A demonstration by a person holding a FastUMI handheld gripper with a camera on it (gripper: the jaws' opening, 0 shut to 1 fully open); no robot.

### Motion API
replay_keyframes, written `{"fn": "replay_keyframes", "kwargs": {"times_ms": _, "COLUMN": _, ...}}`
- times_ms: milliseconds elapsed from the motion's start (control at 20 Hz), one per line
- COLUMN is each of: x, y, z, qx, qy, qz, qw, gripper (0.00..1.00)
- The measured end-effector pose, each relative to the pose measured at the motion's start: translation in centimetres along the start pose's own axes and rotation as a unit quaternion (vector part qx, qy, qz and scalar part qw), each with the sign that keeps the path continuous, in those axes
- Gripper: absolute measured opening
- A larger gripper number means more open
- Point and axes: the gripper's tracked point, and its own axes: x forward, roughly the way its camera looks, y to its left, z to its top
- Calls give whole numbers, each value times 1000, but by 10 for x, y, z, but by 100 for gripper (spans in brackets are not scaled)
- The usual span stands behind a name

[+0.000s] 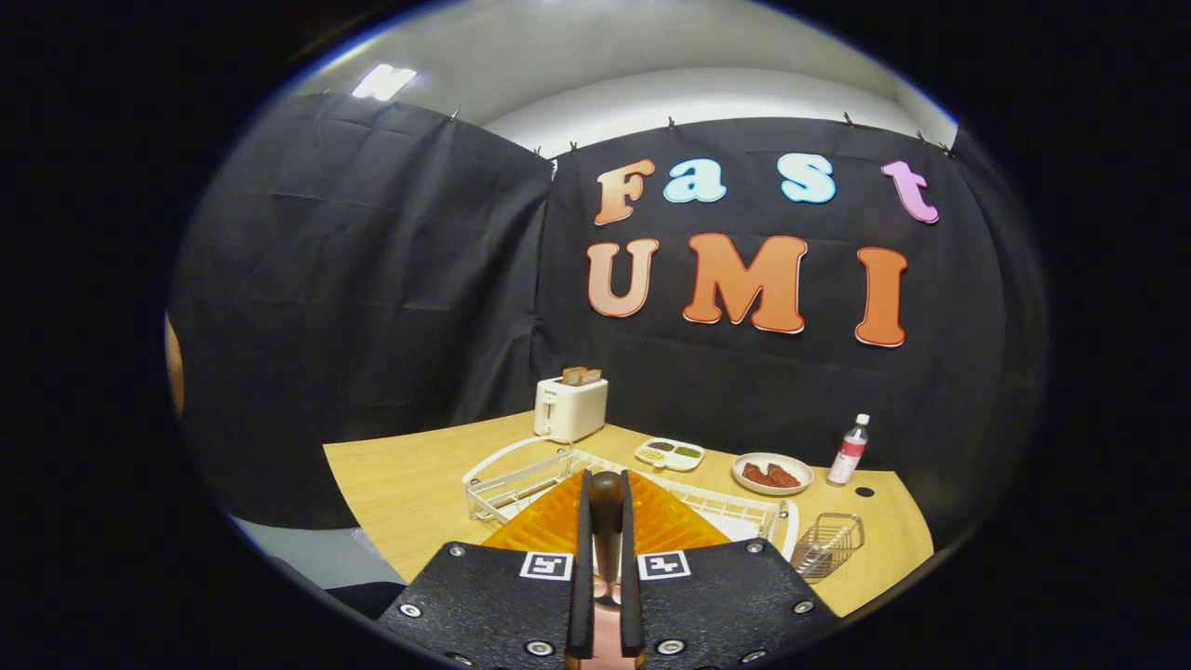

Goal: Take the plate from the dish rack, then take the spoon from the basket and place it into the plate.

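Observation:
My gripper (605, 478) is shut on a spoon (606, 530) with a dark brown wooden handle. The handle's rounded end sticks up between the two fingertips. Directly below and just ahead of the fingers lies an orange ribbed plate (544, 526), partly hidden by the gripper body. Behind the plate stands the white wire dish rack (502, 493). A small wire basket (831, 542) sits on the table to the right of the fingers, with no spoon visible in it. I cannot tell whether the plate rests on the table or on the rack's edge.
On the wooden table (409, 484) beyond the rack stand a white toaster (569, 408) with toast, a divided sauce dish (669, 453), a bowl of red food (771, 473) and a small bottle (849, 450). The table's edge runs close on the left and right.

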Motion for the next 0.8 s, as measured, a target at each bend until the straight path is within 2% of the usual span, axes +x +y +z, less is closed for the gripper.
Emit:
{"fn": "replay_keyframes", "kwargs": {"times_ms": 150, "x": 4, "y": 11, "z": -20, "qx": 16, "qy": 12, "qz": 23, "qw": 1000, "gripper": 11}}
{"fn": "replay_keyframes", "kwargs": {"times_ms": 400, "x": 6, "y": 19, "z": -70, "qx": 38, "qy": 48, "qz": 35, "qw": 998, "gripper": 11}}
{"fn": "replay_keyframes", "kwargs": {"times_ms": 800, "x": -26, "y": 7, "z": -84, "qx": 47, "qy": 37, "qz": 49, "qw": 997, "gripper": 11}}
